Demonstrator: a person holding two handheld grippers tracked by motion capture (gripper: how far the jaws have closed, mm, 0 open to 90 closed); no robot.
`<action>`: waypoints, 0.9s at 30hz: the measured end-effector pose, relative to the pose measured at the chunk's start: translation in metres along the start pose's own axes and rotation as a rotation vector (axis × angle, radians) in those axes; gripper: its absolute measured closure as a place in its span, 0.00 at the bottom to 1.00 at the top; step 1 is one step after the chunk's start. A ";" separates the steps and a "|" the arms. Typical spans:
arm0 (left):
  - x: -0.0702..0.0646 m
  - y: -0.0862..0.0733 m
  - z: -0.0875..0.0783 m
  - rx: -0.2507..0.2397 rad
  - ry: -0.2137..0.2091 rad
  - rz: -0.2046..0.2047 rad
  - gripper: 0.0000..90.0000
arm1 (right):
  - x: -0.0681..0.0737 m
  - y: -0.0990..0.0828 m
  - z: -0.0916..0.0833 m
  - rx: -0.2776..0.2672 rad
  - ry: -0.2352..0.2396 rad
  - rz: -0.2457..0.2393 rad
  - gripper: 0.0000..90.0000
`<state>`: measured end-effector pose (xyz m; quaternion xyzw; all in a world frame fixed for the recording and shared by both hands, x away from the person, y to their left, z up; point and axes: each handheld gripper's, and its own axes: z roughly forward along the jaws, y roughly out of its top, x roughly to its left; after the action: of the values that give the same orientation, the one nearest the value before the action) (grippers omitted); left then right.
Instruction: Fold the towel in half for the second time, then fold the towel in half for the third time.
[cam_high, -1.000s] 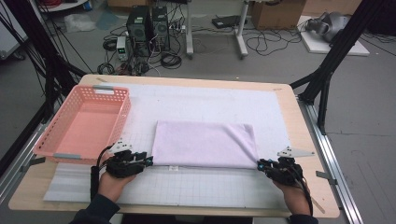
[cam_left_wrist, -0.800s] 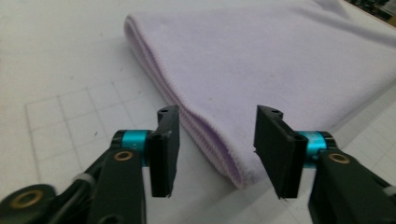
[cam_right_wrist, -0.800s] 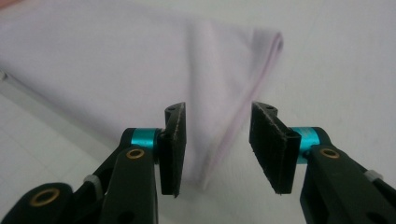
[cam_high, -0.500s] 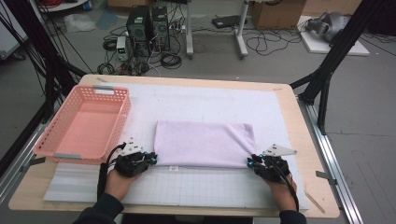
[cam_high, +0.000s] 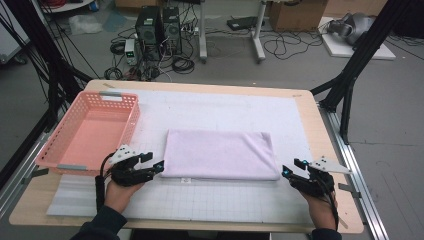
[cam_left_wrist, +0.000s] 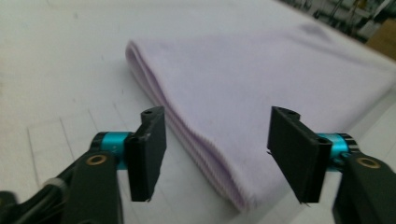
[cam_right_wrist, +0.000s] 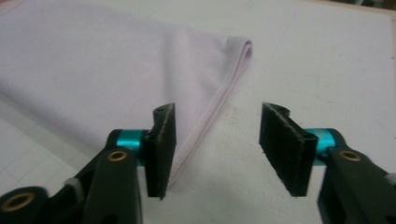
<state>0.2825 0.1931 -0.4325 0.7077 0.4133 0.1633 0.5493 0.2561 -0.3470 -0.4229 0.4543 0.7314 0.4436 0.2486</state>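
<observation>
- The folded lilac towel (cam_high: 220, 154) lies flat on the white mat (cam_high: 210, 200) of the table (cam_high: 320, 120), between the two tools and just ahead of each
- The left hand-held gripper (cam_high: 156, 166) sits at the towel's near left corner; its jaws have just been opening and stand wide, with the folded edge running up between them but no pad pressing on it
- The right hand-held gripper (cam_high: 287, 171) sits just off the near right corner; its jaws have also just been opening, and the towel's edge lies beside its left pad, mostly outside the gap
- The pink basket (cam_high: 75, 145) stands to the far side of the left hand-held gripper, apart from the towel
- Risk: a close from here may catch only the top layer, so the fold would peel apart on lifting
- Risk: the right side looks off-centre; an uneven pinch could drag the towel askew or bunch it
</observation>
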 end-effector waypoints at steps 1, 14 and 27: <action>-0.001 0.001 -0.001 -0.023 -0.003 0.003 0.33 | 0.000 0.000 -0.001 -0.003 -0.003 -0.004 0.45; -0.003 0.001 0.001 -0.034 -0.002 0.039 0.19 | 0.001 0.003 0.002 -0.021 -0.018 -0.009 0.24; -0.004 0.001 0.009 0.002 0.004 0.034 0.20 | -0.002 -0.001 0.000 -0.005 -0.030 -0.014 0.24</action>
<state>0.2865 0.1846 -0.4338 0.7149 0.4022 0.1737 0.5450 0.2562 -0.3487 -0.4233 0.4553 0.7295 0.4370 0.2637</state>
